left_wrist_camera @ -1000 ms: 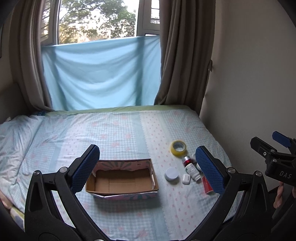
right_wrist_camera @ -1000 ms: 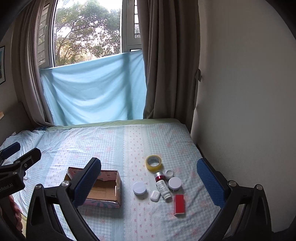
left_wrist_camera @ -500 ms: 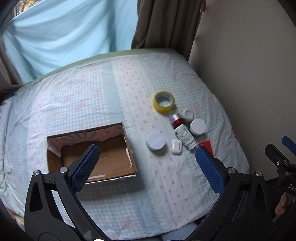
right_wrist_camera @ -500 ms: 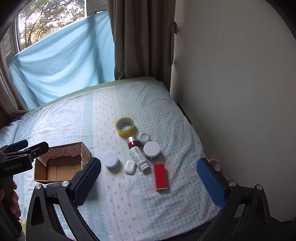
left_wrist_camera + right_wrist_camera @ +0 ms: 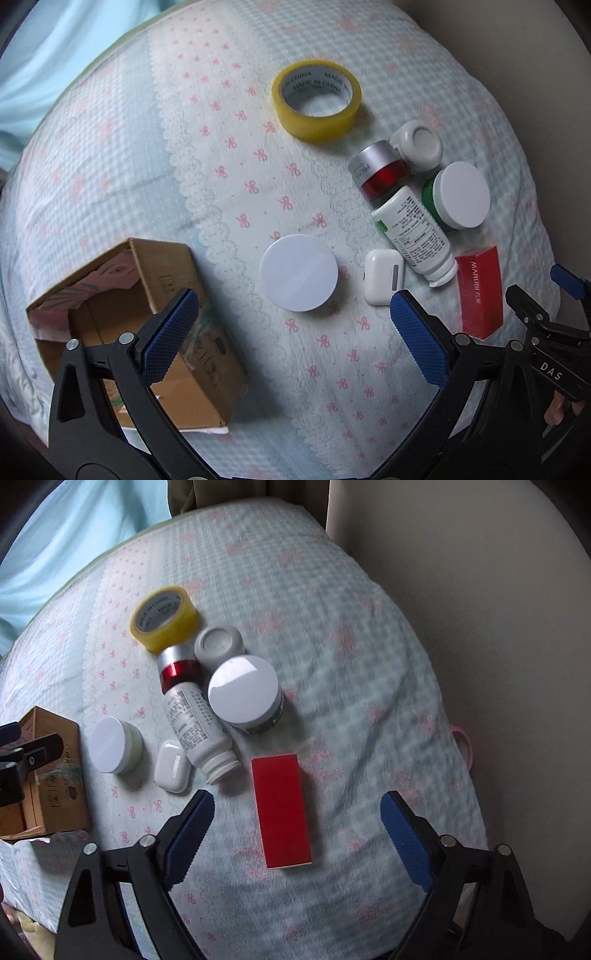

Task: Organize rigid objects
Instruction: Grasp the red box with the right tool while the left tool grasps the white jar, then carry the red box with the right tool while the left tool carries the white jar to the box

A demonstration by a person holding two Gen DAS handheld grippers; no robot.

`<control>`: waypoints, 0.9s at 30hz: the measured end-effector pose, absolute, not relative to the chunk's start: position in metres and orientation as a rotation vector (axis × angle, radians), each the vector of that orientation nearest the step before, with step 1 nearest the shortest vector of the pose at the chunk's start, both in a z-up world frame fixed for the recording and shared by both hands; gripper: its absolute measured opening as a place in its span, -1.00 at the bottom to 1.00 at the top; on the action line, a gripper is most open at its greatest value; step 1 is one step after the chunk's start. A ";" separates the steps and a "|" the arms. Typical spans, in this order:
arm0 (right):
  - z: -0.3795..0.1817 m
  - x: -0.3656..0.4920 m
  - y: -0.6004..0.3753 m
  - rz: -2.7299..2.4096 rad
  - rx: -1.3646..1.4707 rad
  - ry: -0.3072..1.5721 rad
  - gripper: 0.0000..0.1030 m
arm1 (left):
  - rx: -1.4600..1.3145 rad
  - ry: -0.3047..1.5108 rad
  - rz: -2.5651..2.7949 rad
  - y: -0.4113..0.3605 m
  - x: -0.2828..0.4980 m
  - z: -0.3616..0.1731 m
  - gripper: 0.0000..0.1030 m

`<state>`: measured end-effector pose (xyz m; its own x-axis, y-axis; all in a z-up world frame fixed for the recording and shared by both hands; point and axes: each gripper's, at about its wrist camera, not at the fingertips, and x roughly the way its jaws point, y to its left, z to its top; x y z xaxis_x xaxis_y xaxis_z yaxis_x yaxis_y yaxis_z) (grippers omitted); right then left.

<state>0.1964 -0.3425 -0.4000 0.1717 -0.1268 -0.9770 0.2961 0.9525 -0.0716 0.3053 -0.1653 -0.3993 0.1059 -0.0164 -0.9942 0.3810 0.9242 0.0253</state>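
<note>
Red box [image 5: 282, 810] lying flat, near earbud case [image 5: 172, 766] and bottle [image 5: 195, 720]; right gripper [image 5: 297, 818] closing, nothing gripped; left gripper [image 5: 291, 332] gaping.

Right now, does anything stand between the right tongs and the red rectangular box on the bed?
Nothing visible does. The red rectangular box lies flat and alone on the checked bedspread, directly ahead of the right tongs, whose jaws are closing with nothing between them. The white bottle lies apart, beyond it.
</note>
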 end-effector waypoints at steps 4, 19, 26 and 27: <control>-0.448 0.202 -0.345 -0.283 0.163 1.450 0.44 | 0.385 1.506 -0.303 -0.176 0.312 -0.446 0.99; -0.516 0.198 -0.327 -0.250 0.097 1.546 -0.18 | 0.426 1.576 -0.313 -0.184 0.326 -0.519 0.34; -0.507 0.197 -0.320 -0.243 0.081 1.544 -0.21 | 0.430 1.554 -0.325 -0.180 0.327 -0.518 0.33; -0.505 0.197 -0.319 -0.244 0.082 1.542 -0.21 | 0.431 1.549 -0.326 -0.182 0.328 -0.514 0.33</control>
<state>0.1965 -0.3190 -0.5051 0.0106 -0.1050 -0.9944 0.2071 0.9731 -0.1005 0.3277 -0.1819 -0.5136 0.0037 0.0667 -0.9978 0.4635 0.8840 0.0608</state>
